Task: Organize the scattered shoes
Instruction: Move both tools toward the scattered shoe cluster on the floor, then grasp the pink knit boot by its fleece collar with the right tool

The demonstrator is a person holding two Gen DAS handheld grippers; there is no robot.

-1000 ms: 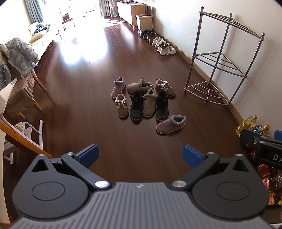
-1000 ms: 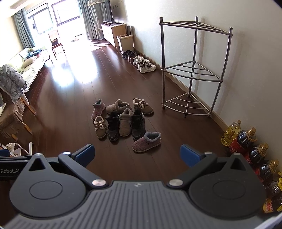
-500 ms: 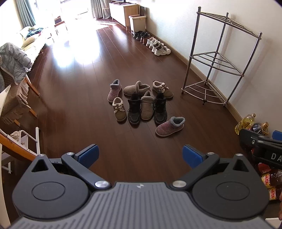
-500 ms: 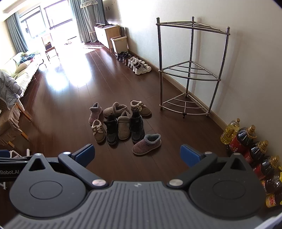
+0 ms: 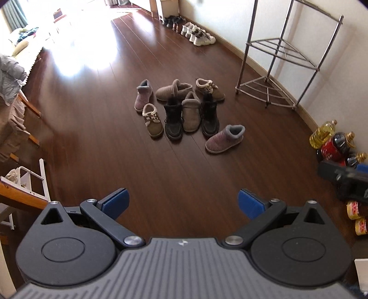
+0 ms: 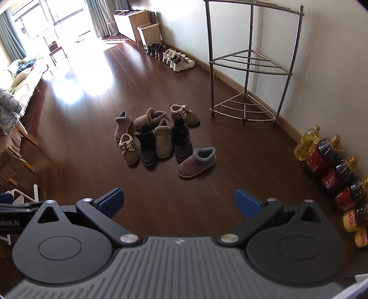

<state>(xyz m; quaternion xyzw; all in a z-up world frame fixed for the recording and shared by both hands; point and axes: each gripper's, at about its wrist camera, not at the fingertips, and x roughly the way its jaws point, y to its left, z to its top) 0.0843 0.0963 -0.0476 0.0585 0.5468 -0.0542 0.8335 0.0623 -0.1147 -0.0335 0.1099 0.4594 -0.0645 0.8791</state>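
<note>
Well ahead of both grippers, a cluster of scattered brown, black and mauve fleece-lined shoes (image 5: 187,113) lies on dark wooden floor (image 5: 96,128). Left gripper (image 5: 182,203) and right gripper (image 6: 179,203) jaws are spread wide, holding nothing.

Strong daylight pours in from the windows (image 6: 57,13) far ahead and to the left of both grippers, burning a white glare patch into the wooden floor (image 5: 92,57) where all detail is lost. Nearer the grippers the floor turns dim. The rack (image 6: 248,69) throws soft shadows on the wall. Both fisheye views bend straight lines at the edges and darken in the corners. The bottles (image 5: 333,142) at the right edge look smeared.
</note>
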